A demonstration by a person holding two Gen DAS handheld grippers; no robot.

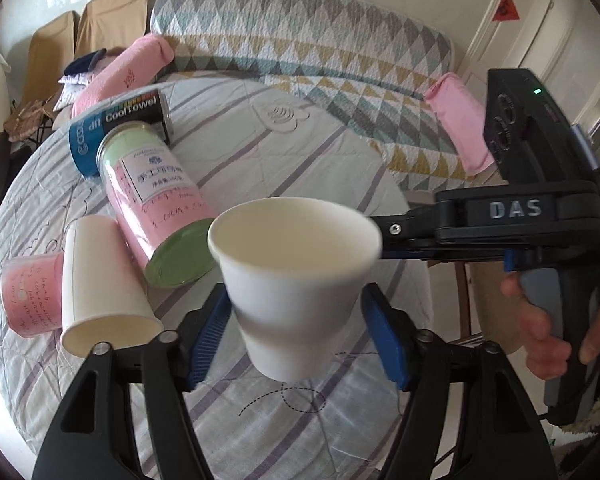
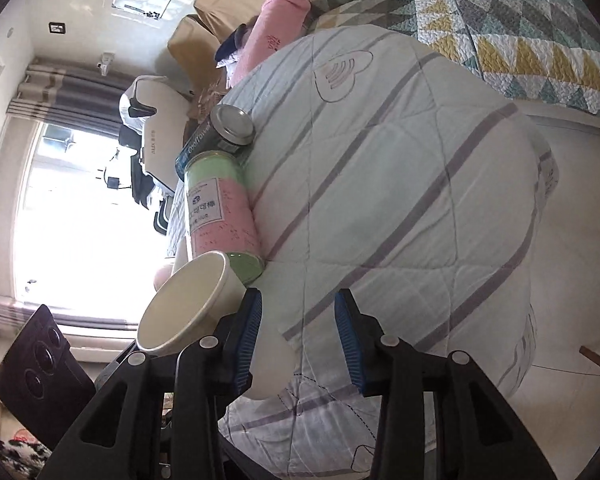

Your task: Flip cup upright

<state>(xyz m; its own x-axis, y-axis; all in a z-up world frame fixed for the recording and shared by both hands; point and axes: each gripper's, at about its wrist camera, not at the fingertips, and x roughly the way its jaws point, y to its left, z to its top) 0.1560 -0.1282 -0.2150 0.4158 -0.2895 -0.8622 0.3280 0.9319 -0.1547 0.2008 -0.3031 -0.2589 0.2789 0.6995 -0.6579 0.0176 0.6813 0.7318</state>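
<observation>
A white paper cup (image 1: 296, 284) stands mouth-up between the blue pads of my left gripper (image 1: 300, 336), which sit at its two sides low on the wall; whether they press it I cannot tell. My right gripper reaches in from the right, its fingers (image 1: 396, 236) at the cup's rim. In the right wrist view the same cup (image 2: 188, 304) is at the lower left, beside the left pad; my right gripper (image 2: 296, 340) is open with nothing between its pads.
On the striped table cover (image 1: 300, 152) lie a second white paper cup (image 1: 100, 280) on its side, a pink cup (image 1: 28, 296), a pink-and-green can (image 1: 160, 204) and a blue CoolTowel can (image 1: 120, 128). A quilted sofa (image 1: 300, 48) stands behind.
</observation>
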